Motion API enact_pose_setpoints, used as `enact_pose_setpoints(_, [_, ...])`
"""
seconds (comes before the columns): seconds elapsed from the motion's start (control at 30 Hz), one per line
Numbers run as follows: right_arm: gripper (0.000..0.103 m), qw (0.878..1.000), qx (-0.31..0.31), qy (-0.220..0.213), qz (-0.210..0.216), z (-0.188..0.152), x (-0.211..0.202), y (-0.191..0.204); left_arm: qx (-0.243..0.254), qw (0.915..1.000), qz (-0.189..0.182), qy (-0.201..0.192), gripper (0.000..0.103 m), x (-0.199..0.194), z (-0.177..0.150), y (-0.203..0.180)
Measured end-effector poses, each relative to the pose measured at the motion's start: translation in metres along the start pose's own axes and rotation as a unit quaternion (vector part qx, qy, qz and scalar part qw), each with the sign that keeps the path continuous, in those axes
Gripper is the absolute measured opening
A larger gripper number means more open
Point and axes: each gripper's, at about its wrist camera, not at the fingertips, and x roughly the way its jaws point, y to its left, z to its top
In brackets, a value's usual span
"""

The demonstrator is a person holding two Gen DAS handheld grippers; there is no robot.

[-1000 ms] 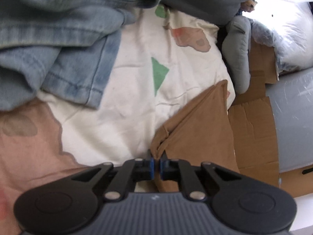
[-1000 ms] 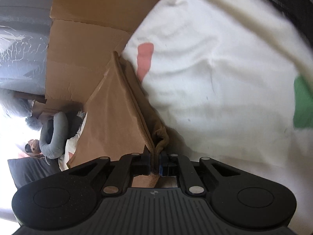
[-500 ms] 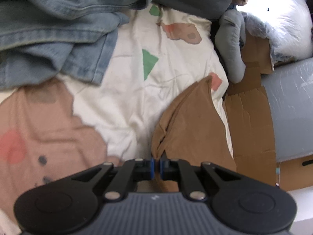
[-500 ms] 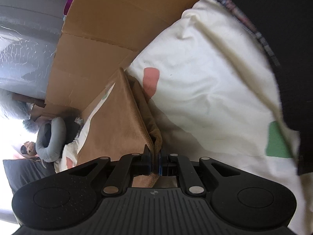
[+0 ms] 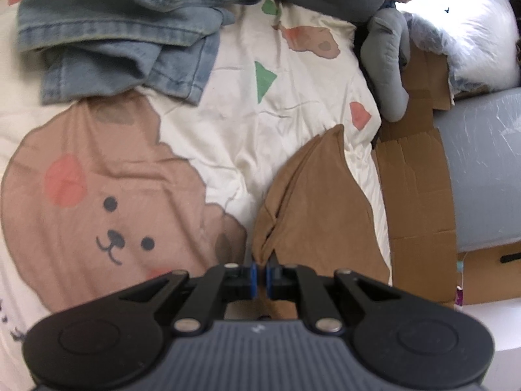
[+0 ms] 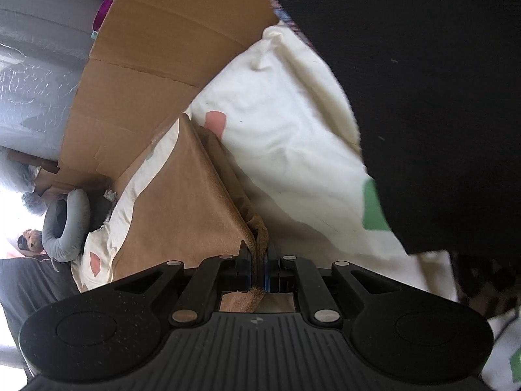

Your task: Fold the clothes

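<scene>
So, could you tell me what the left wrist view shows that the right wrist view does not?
Only the left wrist view shows the blue jeans heaped at the top and the bear print on the bedding. Only the right wrist view shows a large black fabric filling its right side. Both show the brown garment, pinched by the left gripper and the right gripper, the cream bedding, the grey neck pillow and the cardboard.
</scene>
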Motion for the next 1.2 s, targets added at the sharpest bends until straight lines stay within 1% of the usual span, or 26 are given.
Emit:
enact_pose_setpoints(0.13, [0.005, 1.000, 0.005, -0.001, -0.007, -0.006, -0.011, -0.008, -0.001, 1.0000, 0.006, 0.005, 0.005, -0.002, -0.008, 0.004])
enact_pose_setpoints(0.27, [0.006, 1.000, 0.007, 0.000, -0.020, -0.013, -0.011, -0.018, -0.002, 0.9998, 0.020, 0.009, 0.005, 0.004, -0.013, 0.011])
enact_pose_setpoints(0.4, [0.007, 0.998, -0.001, 0.008, -0.060, -0.023, 0.005, -0.027, -0.004, 0.9985, 0.050, 0.022, 0.005, 0.021, -0.013, 0.022])
enact_pose_setpoints(0.43, [0.012, 0.997, -0.002, 0.012, -0.072, -0.024, 0.010, -0.030, -0.001, 0.9981, 0.056, 0.026, 0.005, 0.024, -0.013, 0.024])
enact_pose_setpoints(0.47, [0.014, 0.997, -0.003, 0.014, -0.078, -0.024, 0.010, -0.029, 0.005, 0.9978, 0.059, 0.031, 0.005, 0.026, -0.011, 0.023])
enact_pose_setpoints(0.63, [0.019, 0.996, -0.012, 0.016, -0.087, -0.022, 0.001, -0.018, 0.031, 0.9958, 0.072, 0.048, 0.006, 0.030, -0.006, 0.017])
enact_pose_setpoints(0.7, [0.019, 0.996, -0.018, 0.016, -0.091, -0.023, -0.006, -0.013, 0.036, 0.9952, 0.076, 0.050, 0.006, 0.029, -0.006, 0.016])
enact_pose_setpoints(0.83, [0.020, 0.995, -0.035, 0.000, -0.093, -0.021, -0.025, -0.001, 0.041, 0.9948, 0.082, 0.046, 0.006, 0.028, -0.009, 0.013])
enact_pose_setpoints(0.87, [0.022, 0.995, -0.040, -0.007, -0.093, -0.020, -0.029, 0.003, 0.038, 0.9949, 0.083, 0.044, 0.006, 0.027, -0.010, 0.012])
enact_pose_setpoints(0.9, [0.026, 0.995, -0.044, -0.015, -0.093, -0.019, -0.034, 0.007, 0.035, 0.9950, 0.083, 0.043, 0.006, 0.026, -0.011, 0.011])
enact_pose_setpoints(0.97, [0.028, 0.994, -0.056, -0.028, -0.089, -0.020, -0.039, 0.017, 0.033, 0.9950, 0.085, 0.041, 0.006, 0.026, -0.012, 0.008])
enact_pose_setpoints(1.07, [0.033, 0.992, -0.083, -0.034, -0.085, -0.019, -0.036, 0.038, 0.037, 0.9950, 0.084, 0.040, 0.006, 0.024, -0.012, 0.005])
enact_pose_setpoints(1.2, [0.033, 0.988, -0.129, -0.034, -0.075, -0.022, -0.025, 0.066, 0.039, 0.9954, 0.078, 0.041, 0.006, 0.022, -0.011, 0.004])
